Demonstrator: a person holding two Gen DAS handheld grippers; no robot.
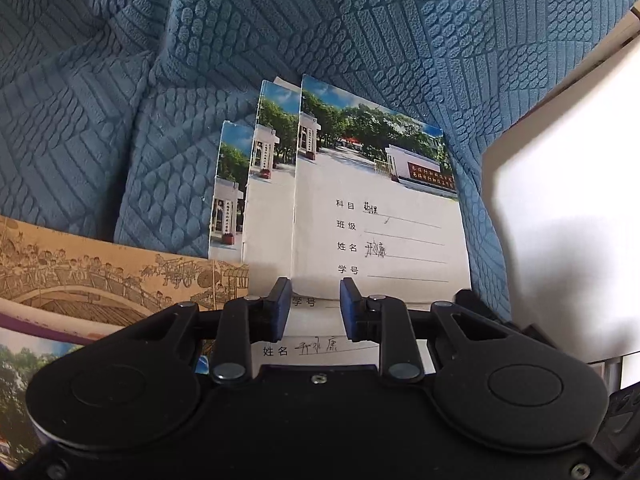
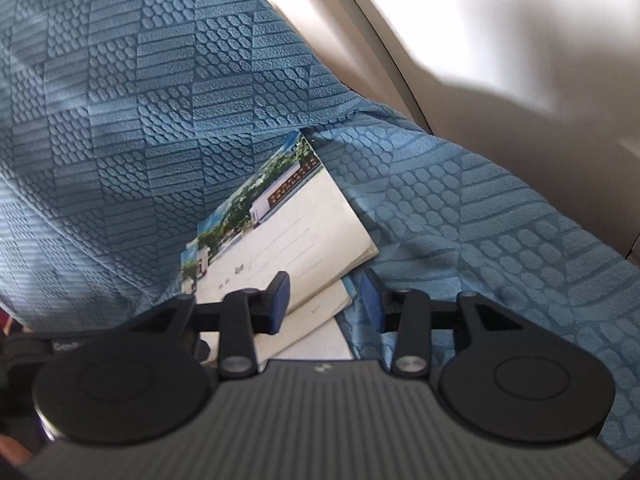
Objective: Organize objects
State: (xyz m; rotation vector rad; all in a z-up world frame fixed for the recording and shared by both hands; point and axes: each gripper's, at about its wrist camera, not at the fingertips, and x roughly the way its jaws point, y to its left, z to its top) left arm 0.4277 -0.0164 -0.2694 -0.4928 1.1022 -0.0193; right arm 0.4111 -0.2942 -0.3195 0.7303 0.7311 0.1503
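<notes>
Nearest in the left wrist view, the left gripper [image 1: 315,304] points forward and slightly down over a spread of school notebooks, its blue-padded fingers [image 1: 280,308] parted with a clear gap between them and nothing pinched. Directly under the gap lies a flat notebook [image 1: 320,350] with a handwritten name line showing. Just left of the gripper sits a tan booklet [image 1: 100,276] printed with an ink drawing of a bridge crowded with figures, and below it, at the left edge, part of another photo-covered notebook [image 1: 20,376] shows. Beyond the fingertips three overlapping notebooks lean up against the blue textured sofa cover [image 1: 360,32]: the front notebook [image 1: 376,208] carries a photo of a school gate and form lines with handwriting, a second notebook [image 1: 268,184] peeks out behind its left edge, and a third notebook [image 1: 228,192] sits further left again. A white panel [image 1: 568,208] stands to the right.

In the right wrist view, the right gripper [image 2: 325,300] is tilted, aimed along the sofa seat, jaws spread and holding nothing. Its left finger overlaps the lower edge of the notebook stack [image 2: 280,240], which lies where the seat meets the backrest of the blue cover [image 2: 160,100]. A pale wall [image 2: 480,20] lies beyond.
</notes>
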